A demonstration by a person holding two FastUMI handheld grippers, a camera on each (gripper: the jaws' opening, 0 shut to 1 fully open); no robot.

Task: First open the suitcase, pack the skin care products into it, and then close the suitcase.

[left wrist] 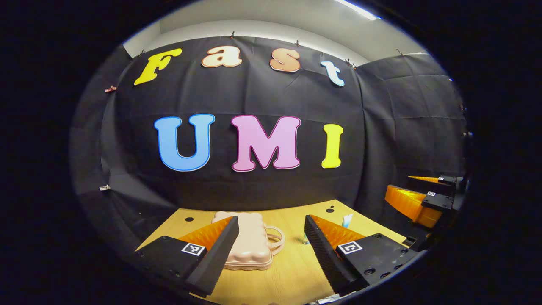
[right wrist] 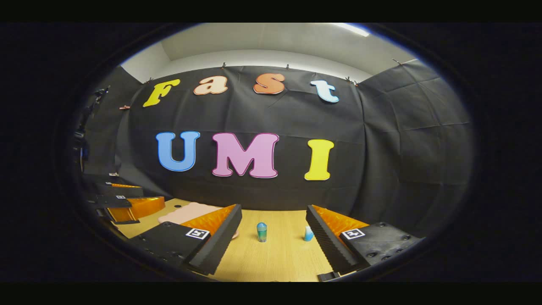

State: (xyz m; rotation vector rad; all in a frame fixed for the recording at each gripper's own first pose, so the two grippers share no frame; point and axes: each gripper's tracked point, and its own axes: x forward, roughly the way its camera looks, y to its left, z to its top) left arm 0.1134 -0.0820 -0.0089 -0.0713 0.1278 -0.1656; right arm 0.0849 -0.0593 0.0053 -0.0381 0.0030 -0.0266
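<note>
step: start of task, suitcase lid down by the look of it, nothing packed, opening not begun
left gripper: fingers wide apart, holding nothing, hovering above the table
right gripper: fingers wide apart, empty, also above the table
suitcase place: small pink case lying flat just ahead of the left gripper, partly behind its left finger, handle pointing toward the right finger
suitcase from right gripper view: pink edge far to the left, mostly behind the left finger
skin care: blue-green bottle standing straight ahead between the right gripper's fingers; small light-blue tube just beside its right finger, upright
skin care from left gripper view: tube tip peeks over the right finger, bottle barely visible at that finger's inner edge
other gripper: right one seen far right in left gripper view, left one seen far left in right gripper view, both well apart from the items
next move (judgement): left gripper goes forward and down to the case, needs a lid edge or the handle side to lift; latch not visible, cannot tell how it opens
view difference: left gripper view gives the case top and handle; right gripper view gives both products clearly
risk (judgement): light case may slide on the table when the lid is pried
</note>
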